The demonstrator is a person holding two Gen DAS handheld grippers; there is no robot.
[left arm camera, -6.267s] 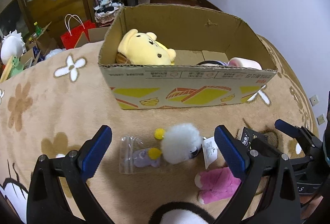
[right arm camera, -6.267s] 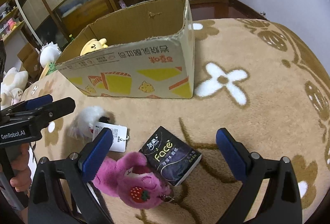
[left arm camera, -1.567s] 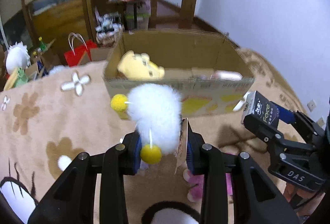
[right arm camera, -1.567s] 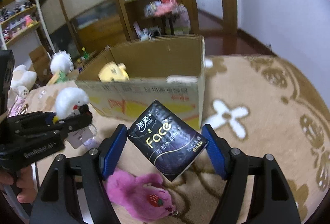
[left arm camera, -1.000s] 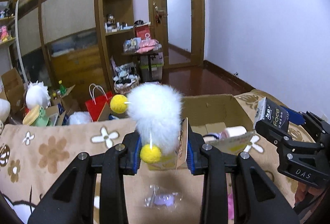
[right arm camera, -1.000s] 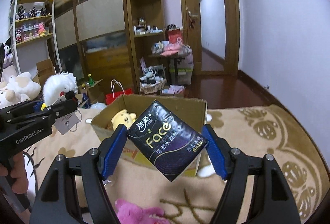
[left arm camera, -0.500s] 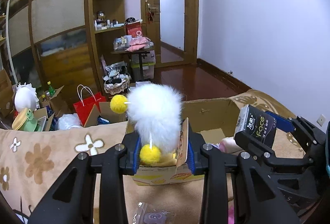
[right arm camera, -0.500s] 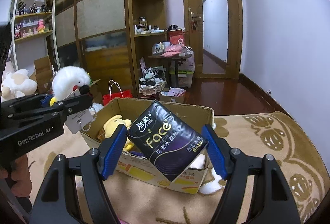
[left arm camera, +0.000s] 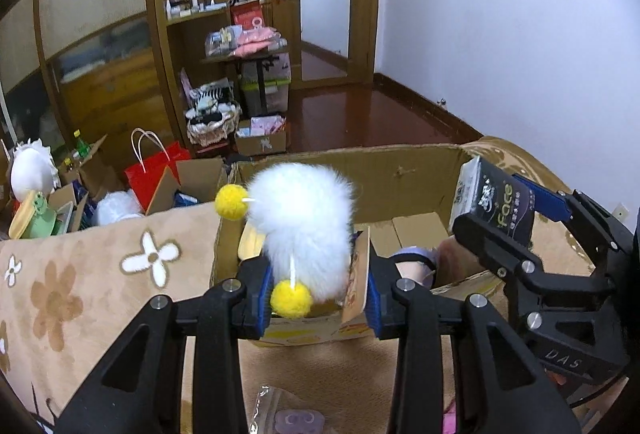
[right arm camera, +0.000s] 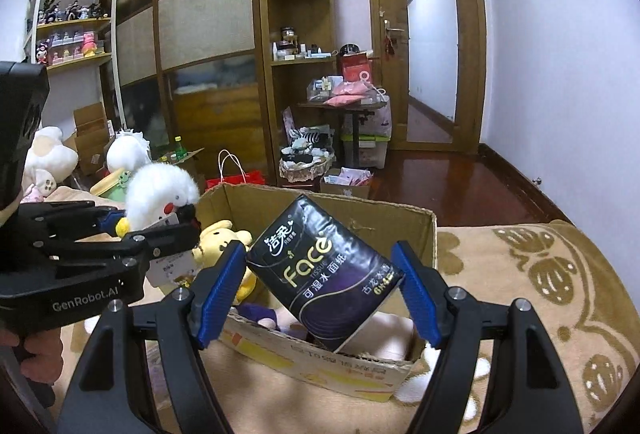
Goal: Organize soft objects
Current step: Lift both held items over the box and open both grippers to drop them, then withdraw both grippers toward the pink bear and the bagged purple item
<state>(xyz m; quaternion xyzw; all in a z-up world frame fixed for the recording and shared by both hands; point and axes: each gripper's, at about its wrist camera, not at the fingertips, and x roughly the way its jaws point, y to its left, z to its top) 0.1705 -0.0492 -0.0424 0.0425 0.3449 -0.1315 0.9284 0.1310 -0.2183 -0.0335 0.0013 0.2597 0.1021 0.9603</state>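
Item 1: left gripper point(left arm camera: 316, 298), clenched on a white plush point(left arm camera: 304, 226) with yellow pompoms and a paper tag. Half a second ago it hung short of the box point(left arm camera: 400, 170); now the plush sits over the near wall, left half of the opening.

Item 2: right gripper point(right arm camera: 320, 294), grasping a black tissue pack point(right arm camera: 324, 270), tilted, corner-down. It has advanced likewise and now hangs above the box interior, right half.

Item 3: box contents: yellow plush point(right arm camera: 224, 238) at the left end, a pink-and-purple item beside it, only partly visible.

Item 4: blanket point(left arm camera: 80, 274) before the box: a small clear bag point(left arm camera: 288, 418) remains.

Note: both loads have been carried from blanket to box; my reading is that release is the step due, each grip opening over its own half.
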